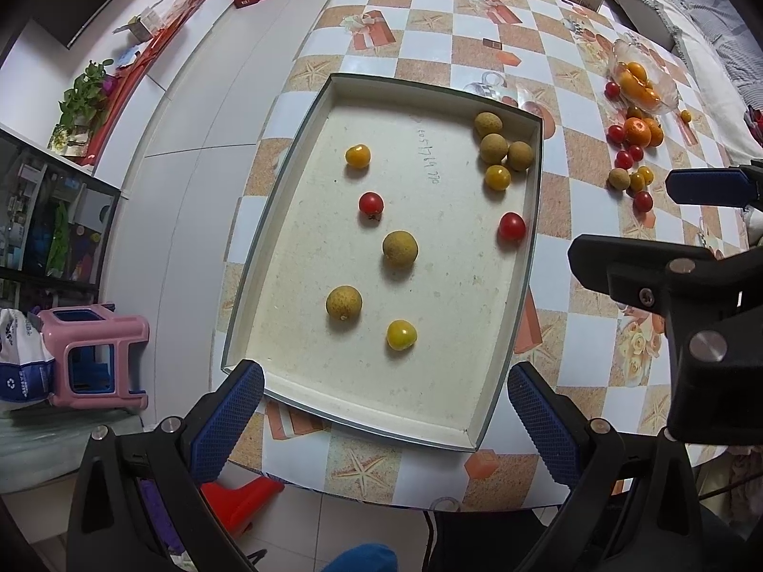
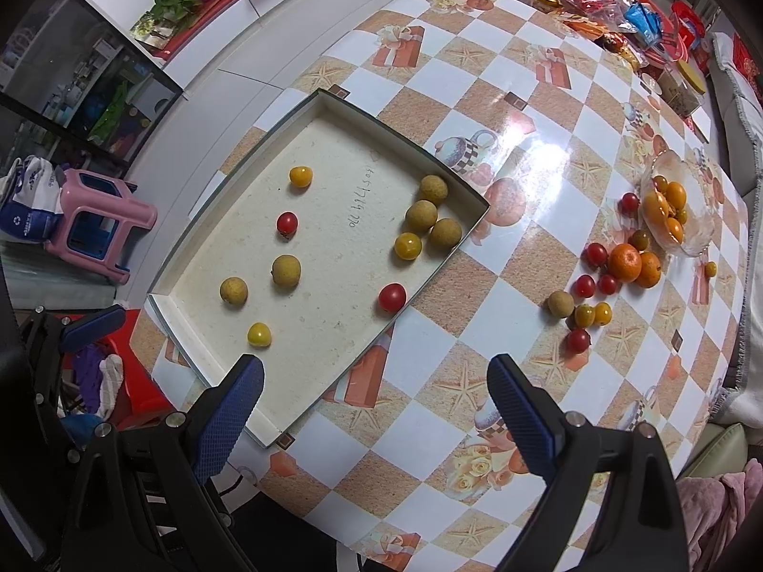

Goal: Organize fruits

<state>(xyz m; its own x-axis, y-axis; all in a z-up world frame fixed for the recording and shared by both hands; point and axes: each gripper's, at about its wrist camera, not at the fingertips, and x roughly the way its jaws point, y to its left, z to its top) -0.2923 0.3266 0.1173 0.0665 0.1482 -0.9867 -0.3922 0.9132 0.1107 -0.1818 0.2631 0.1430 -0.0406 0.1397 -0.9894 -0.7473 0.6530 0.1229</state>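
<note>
Both grippers empty, fingers spread: left gripper (image 1: 385, 422) over shallow white cardboard tray (image 1: 286, 152) mid-frame, right gripper (image 2: 375, 410) at its lower-right edge. Tray holds scattered small fruits; loose fruit pile (image 2: 603, 281) beside clear glass bowl (image 2: 691, 238), right of frame.

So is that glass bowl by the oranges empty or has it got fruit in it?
It has fruit. The glass bowl holds several small orange fruits, visible through its clear wall in both views.
</note>
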